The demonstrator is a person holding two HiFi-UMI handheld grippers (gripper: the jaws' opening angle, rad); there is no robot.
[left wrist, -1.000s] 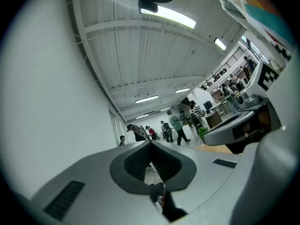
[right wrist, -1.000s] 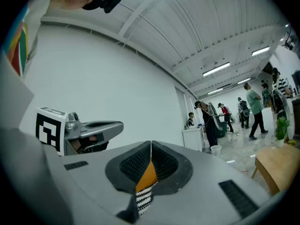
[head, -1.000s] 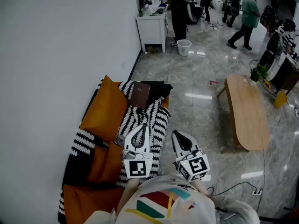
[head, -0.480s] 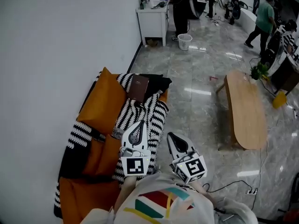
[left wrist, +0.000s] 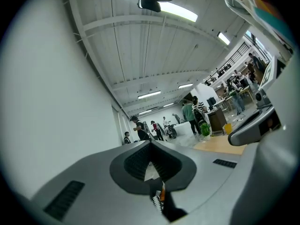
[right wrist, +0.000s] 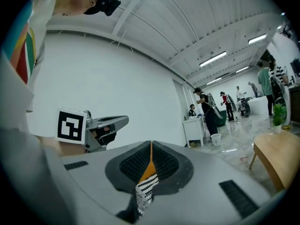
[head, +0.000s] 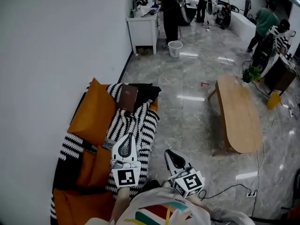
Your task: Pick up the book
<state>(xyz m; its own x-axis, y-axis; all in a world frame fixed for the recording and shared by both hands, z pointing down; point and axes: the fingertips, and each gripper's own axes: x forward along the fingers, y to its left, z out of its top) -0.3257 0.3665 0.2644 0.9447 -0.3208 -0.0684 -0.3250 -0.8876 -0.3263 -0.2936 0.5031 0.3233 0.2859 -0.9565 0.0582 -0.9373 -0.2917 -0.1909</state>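
Observation:
A brown book (head: 127, 97) lies on the far end of a sofa (head: 91, 116) covered in orange and black-and-white striped fabric, against a dark cloth. My left gripper (head: 124, 138) hovers over the striped cushion, well short of the book, jaws shut and empty. My right gripper (head: 169, 153) hangs beside the sofa's edge, nearer my body, also shut on nothing. In the left gripper view the left gripper (left wrist: 151, 144) has its jaws meeting. In the right gripper view, orange and striped fabric shows past the closed jaws of the right gripper (right wrist: 151, 145). The book is in neither gripper view.
A white wall (head: 47, 55) runs along the sofa's left. A low wooden table (head: 236, 111) stands on the shiny floor at right, a potted plant (head: 252, 73) past its end. Far back are a white cabinet (head: 143, 28), a bucket (head: 175, 48) and several people. A cable (head: 229, 189) lies on the floor.
The right gripper has sunk a little, closer to my body. The head view has swung, so sofa and book sit further left. Both grippers stayed shut.

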